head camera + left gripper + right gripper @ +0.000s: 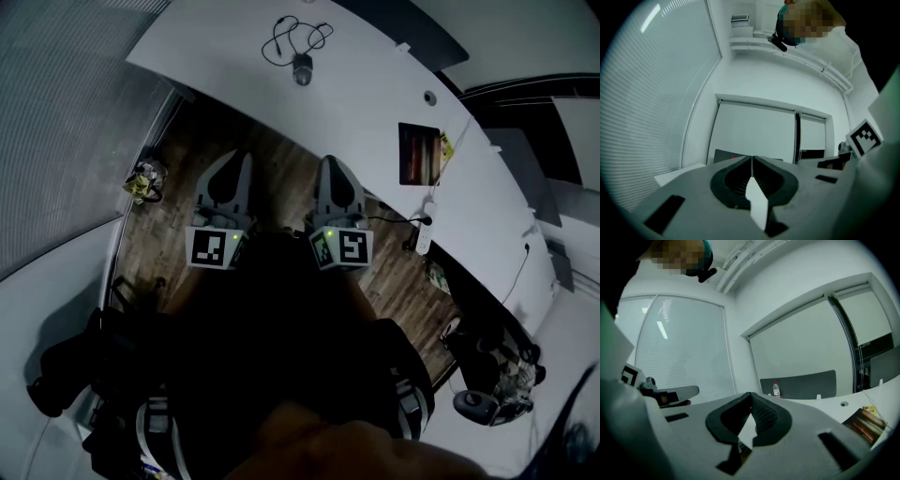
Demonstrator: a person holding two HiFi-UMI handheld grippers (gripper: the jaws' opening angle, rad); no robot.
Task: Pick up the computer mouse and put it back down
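From your head view, the computer mouse [302, 68] sits on the white desk [375, 103] at 12 o'clock, its cable [295, 37] looped in a tangle just beyond it. Your left gripper [240, 156] and right gripper [333, 161] hang side by side over the wooden floor [187, 169], well short of the mouse. A dark glossy pad [419, 154] lies on the desk at 2 o'clock.

In your left gripper view, the left gripper [751, 161] has its jaws pressed together with nothing between them (the tips meet in a thin seam). Window blinds [656, 93] fill 9 o'clock.

In your right gripper view, the right gripper [750, 397] likewise has its jaws pressed together and empty. A water bottle [776, 389] stands at 12 o'clock before a grey partition [806, 383].
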